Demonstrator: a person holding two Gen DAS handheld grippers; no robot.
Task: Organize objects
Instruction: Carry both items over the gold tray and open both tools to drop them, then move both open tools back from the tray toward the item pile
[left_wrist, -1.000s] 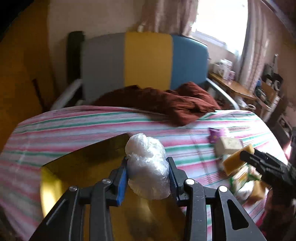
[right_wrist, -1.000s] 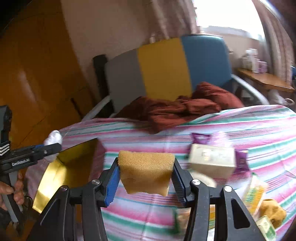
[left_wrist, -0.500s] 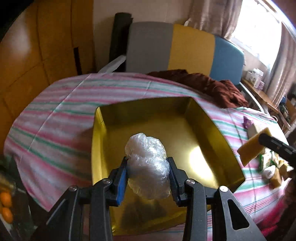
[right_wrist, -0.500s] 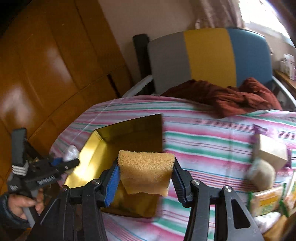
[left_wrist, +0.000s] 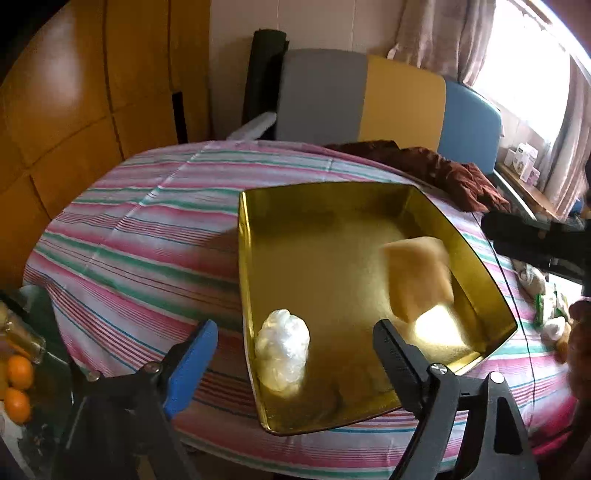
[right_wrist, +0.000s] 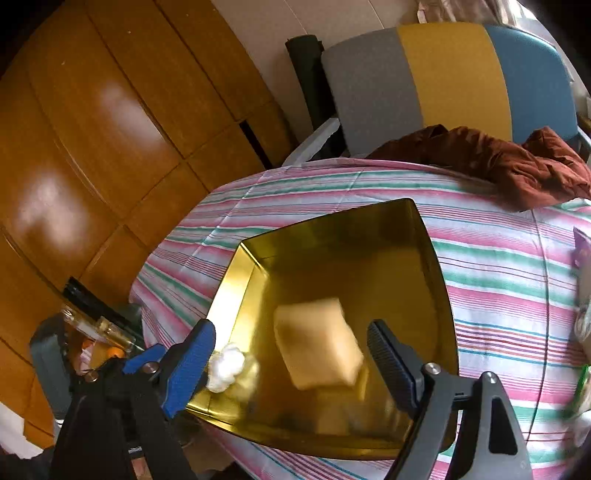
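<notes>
A gold metal tray (left_wrist: 476, 258) (right_wrist: 432, 258) sits on the striped tablecloth. A crumpled white plastic ball (left_wrist: 282, 345) lies in the tray's near left corner; it also shows in the right wrist view (right_wrist: 226, 364). A yellow sponge (left_wrist: 419, 275) (right_wrist: 317, 343) is blurred, in the air just over the tray's right part. My left gripper (left_wrist: 293, 350) is open and empty above the ball. My right gripper (right_wrist: 290, 354) is open and empty above the sponge.
A dark red cloth (left_wrist: 443, 171) (right_wrist: 498, 162) lies at the table's far edge before a grey, yellow and blue chair (left_wrist: 388, 99). Packets and small items (left_wrist: 546, 306) lie right of the tray. Oranges (left_wrist: 18, 384) and a glass bottle sit low at the left.
Both grippers moved over the tray and opened. The plastic ball dropped into the tray's near left corner. The sponge left the right gripper and is falling into the tray.
</notes>
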